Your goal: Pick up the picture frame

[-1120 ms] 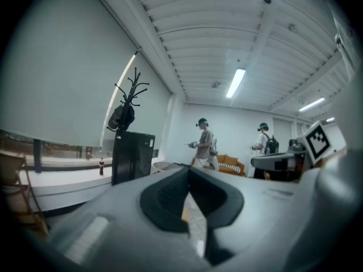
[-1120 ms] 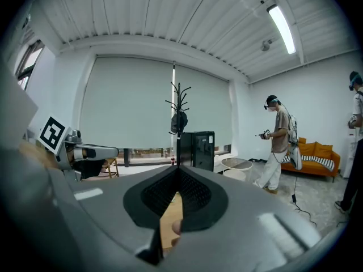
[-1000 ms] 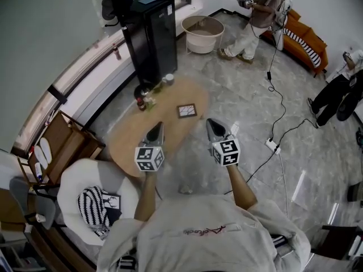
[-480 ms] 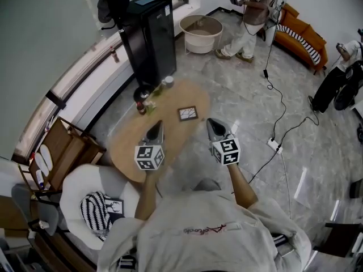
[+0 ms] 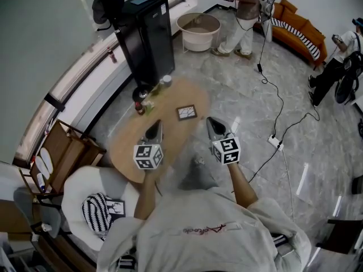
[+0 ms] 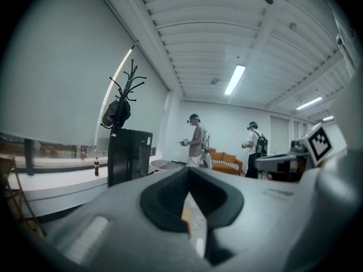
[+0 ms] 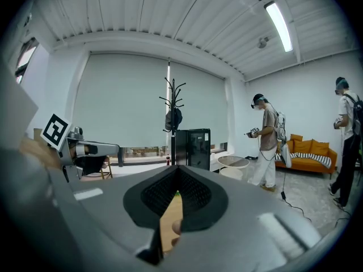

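My left claw (image 5: 156, 127) pressed together, nothing in it, above oval wooden bench (image 5: 127, 143). My right claw (image 5: 212, 123) also pressed together, nothing in it, near bench's 3 o'clock edge. Picture frame (image 5: 186, 112) flat on bench, 1 o'clock from left claw, 11 o'clock from right claw, apart from both.

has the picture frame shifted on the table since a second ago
No. The picture frame lies flat at the same spot on the wooden table, with the same gap to the bottles near the table's far edge.
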`<state>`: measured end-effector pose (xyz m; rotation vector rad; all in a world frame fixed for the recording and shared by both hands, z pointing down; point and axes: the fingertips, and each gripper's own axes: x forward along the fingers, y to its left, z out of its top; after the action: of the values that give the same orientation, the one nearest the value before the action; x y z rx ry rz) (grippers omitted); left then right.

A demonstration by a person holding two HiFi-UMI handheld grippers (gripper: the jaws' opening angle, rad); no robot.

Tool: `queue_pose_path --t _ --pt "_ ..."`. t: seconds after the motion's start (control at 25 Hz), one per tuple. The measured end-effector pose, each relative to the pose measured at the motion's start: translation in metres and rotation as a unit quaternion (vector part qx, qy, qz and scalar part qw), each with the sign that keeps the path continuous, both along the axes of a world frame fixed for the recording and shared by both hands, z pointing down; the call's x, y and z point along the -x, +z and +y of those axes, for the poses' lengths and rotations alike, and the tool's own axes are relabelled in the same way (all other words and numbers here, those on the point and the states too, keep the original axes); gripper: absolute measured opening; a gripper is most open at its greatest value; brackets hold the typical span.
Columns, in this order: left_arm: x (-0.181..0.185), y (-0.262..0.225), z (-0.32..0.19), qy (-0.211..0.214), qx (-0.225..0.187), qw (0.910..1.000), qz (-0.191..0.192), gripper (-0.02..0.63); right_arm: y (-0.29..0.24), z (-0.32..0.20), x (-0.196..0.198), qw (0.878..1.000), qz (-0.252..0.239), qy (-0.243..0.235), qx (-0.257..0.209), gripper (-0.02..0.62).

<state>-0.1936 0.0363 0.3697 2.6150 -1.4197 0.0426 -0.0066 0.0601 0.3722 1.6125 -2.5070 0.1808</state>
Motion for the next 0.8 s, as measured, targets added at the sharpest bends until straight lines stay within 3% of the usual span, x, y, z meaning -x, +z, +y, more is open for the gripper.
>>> queue_pose_path --t 0.44,0.8 --pt "-0.020 0.014 -0.028 0.012 0.007 0.9999 -0.011 0.003 0.018 -0.025 -0.013 1.000 -0.005 0.006 0.005 0.005" --pt "-0.034 0.016 -0.089 0.013 0.010 0.9998 -0.015 0.003 0.022 -0.087 -0.027 1.000 -0.010 0.008 0.008 0.005"
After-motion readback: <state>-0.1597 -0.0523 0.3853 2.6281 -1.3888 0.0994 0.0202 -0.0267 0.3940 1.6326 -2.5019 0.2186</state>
